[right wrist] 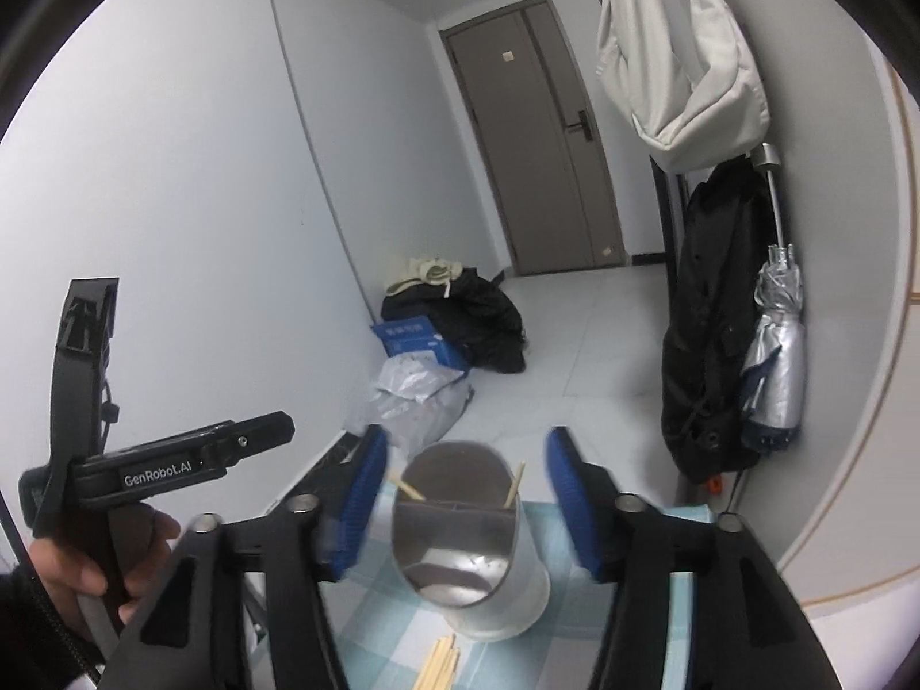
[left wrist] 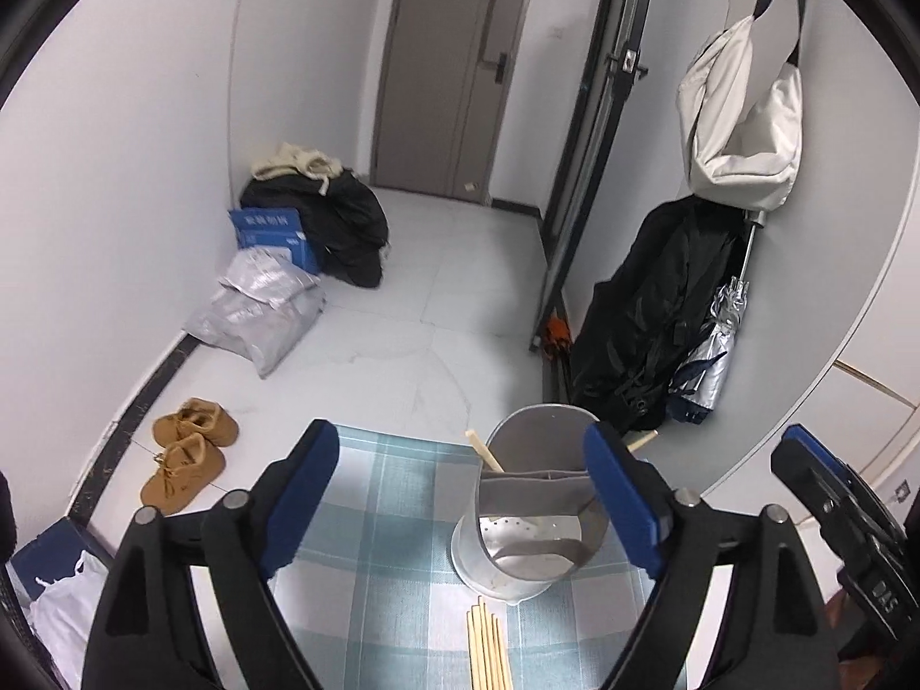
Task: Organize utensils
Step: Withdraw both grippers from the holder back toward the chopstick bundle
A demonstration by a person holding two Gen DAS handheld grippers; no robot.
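A shiny metal utensil holder (left wrist: 529,523) (right wrist: 466,558) with a grey divider stands upright on a blue-and-white checked cloth (left wrist: 379,517) (right wrist: 368,621). Two wooden chopsticks (left wrist: 486,453) (right wrist: 513,486) lean inside it. A bundle of loose chopsticks (left wrist: 489,650) (right wrist: 440,664) lies on the cloth just in front of the holder. My left gripper (left wrist: 460,437) is open wide, with the holder inside its right finger and nothing touching the pads. My right gripper (right wrist: 466,454) is open too, its blue pads either side of the holder's rim and apart from it.
A hand (right wrist: 86,569) holds the left gripper's handle (right wrist: 161,460). Beyond the table's far edge are tan shoes (left wrist: 190,454), grey parcels (left wrist: 259,310) and a blue box (left wrist: 276,233). A black coat (left wrist: 661,316), a folded umbrella (left wrist: 713,339) and a white bag (left wrist: 742,115) hang at right.
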